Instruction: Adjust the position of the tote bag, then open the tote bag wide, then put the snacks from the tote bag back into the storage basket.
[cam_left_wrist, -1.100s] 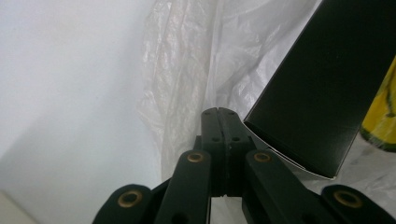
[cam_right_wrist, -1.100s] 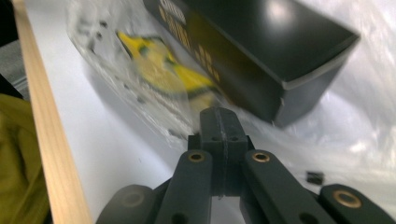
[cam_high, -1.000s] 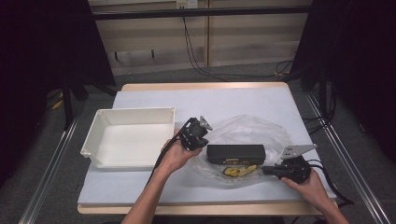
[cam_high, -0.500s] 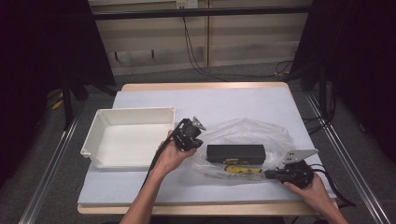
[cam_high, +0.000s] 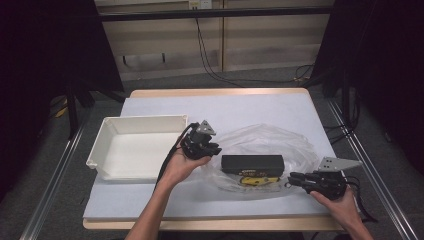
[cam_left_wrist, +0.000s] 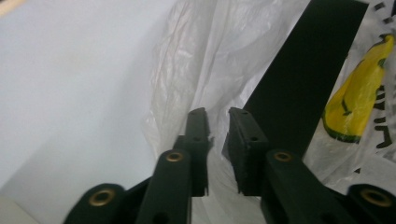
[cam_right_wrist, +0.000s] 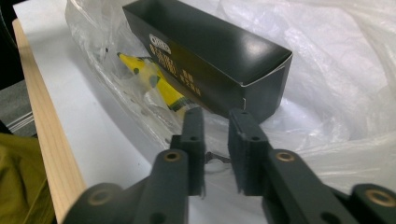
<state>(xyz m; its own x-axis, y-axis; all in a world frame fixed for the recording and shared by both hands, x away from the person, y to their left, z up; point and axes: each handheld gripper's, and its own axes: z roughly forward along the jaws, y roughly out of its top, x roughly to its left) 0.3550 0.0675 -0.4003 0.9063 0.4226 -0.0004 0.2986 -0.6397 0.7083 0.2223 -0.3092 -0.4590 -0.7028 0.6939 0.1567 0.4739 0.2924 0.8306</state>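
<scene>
A clear plastic bag (cam_high: 270, 140) lies crumpled on the table, with a long black box (cam_high: 252, 163) and a yellow-labelled packet (cam_high: 257, 180) on or in it. My left gripper (cam_high: 216, 149) is at the bag's left edge. Its jaws have just been opening, and in the left gripper view (cam_left_wrist: 218, 114) they stand a little apart over bag film (cam_left_wrist: 196, 60), beside the box (cam_left_wrist: 303, 79). My right gripper (cam_high: 291, 177) is at the bag's right front. Its jaws (cam_right_wrist: 216, 114) have also just been opening, with a narrow gap facing the box end (cam_right_wrist: 210, 51) and the packet (cam_right_wrist: 154, 84). I see no film pinched in either.
A white tray (cam_high: 100, 150) stands at the left of the white-topped table (cam_high: 250, 107), close to my left hand. The table's wooden front edge (cam_right_wrist: 42, 116) runs just beside my right gripper. Cables trail from both grippers toward the front.
My left hand has drawn slightly left from the bag's edge. My right hand has dropped a little toward the table's front.
</scene>
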